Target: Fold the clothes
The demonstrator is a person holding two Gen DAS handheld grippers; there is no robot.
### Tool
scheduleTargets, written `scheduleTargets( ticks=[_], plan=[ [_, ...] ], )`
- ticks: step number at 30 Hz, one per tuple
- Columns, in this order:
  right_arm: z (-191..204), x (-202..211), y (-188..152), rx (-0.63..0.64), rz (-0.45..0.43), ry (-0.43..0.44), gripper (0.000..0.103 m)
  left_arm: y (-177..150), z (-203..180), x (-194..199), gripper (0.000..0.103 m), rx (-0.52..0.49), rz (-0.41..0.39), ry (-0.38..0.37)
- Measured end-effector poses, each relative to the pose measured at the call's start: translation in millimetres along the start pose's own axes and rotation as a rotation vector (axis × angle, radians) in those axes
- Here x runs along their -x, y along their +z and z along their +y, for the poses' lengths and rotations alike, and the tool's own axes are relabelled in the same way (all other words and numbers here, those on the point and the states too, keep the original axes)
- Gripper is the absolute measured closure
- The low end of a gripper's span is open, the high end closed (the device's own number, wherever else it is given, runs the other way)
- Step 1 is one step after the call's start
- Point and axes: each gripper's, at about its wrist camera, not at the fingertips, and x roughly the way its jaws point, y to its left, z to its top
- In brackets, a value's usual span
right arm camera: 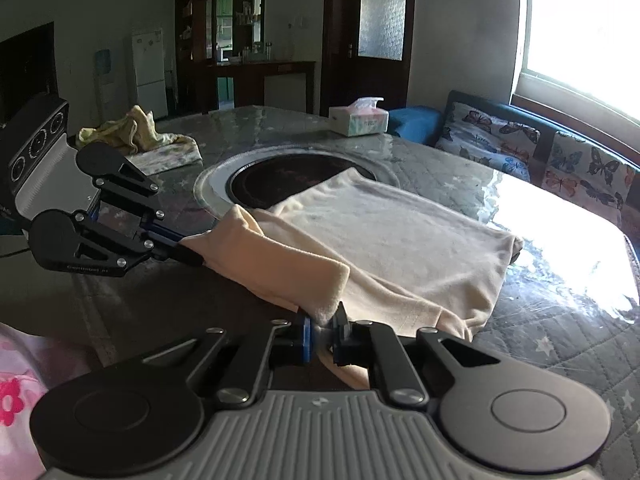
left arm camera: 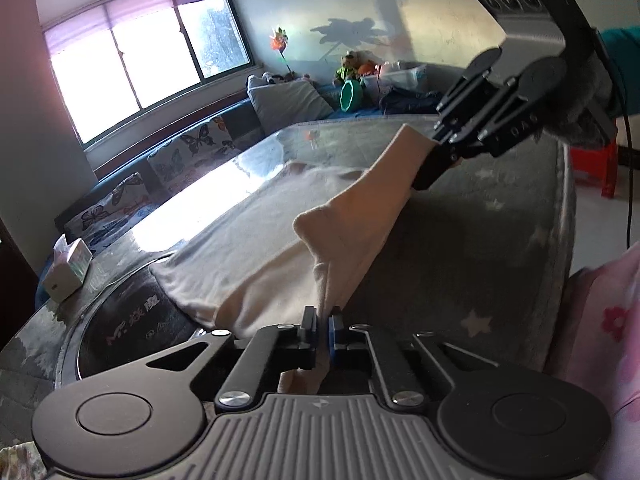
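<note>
A cream garment [left arm camera: 248, 240] [right arm camera: 400, 240] lies partly flat on the grey star-quilted table [left arm camera: 480, 240] [right arm camera: 560, 340], its near edge lifted and stretched between both grippers. My left gripper [left arm camera: 323, 320] is shut on one end of that edge, with cloth bunched between its pads. From the right wrist view the left gripper [right arm camera: 192, 256] reaches in from the left, pinching the fabric. My right gripper [right arm camera: 324, 320] is shut on the other end. In the left wrist view the right gripper [left arm camera: 430, 172] holds its end raised above the table.
A round black hob [left arm camera: 132, 320] [right arm camera: 280, 180] is set into the table under the garment's far end. A tissue box [left arm camera: 68, 272] [right arm camera: 358, 118] and a yellow clothes pile [right arm camera: 132, 128] sit farther off. A butterfly-cushion sofa [right arm camera: 520, 140] lines the window side. A red stool [left arm camera: 596, 164] stands beyond the table.
</note>
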Motion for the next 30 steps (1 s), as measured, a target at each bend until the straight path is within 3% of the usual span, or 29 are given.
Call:
scheduleTargets(
  ticks=[7,16,22,30],
  plan=[
    [14,47,-3,0.006,-0.013,0.020,0.095,10,-17,35,0.097,0.025,-0.021,-0.075],
    [41,102,-12,-0.008,0.034,0.056,0.095,20,-38,75,0.097,0.069,-0.004,-0.157],
    [30,98,-1,-0.018,0.018,0.042,0.095,38,-24,57,0.098,0.044,-0.001,-0.135],
    [-19,62,37,-0.011,0.008,0.000,0.095,66,24,7,0.098,0.032,-0.021,-0.073]
  ],
)
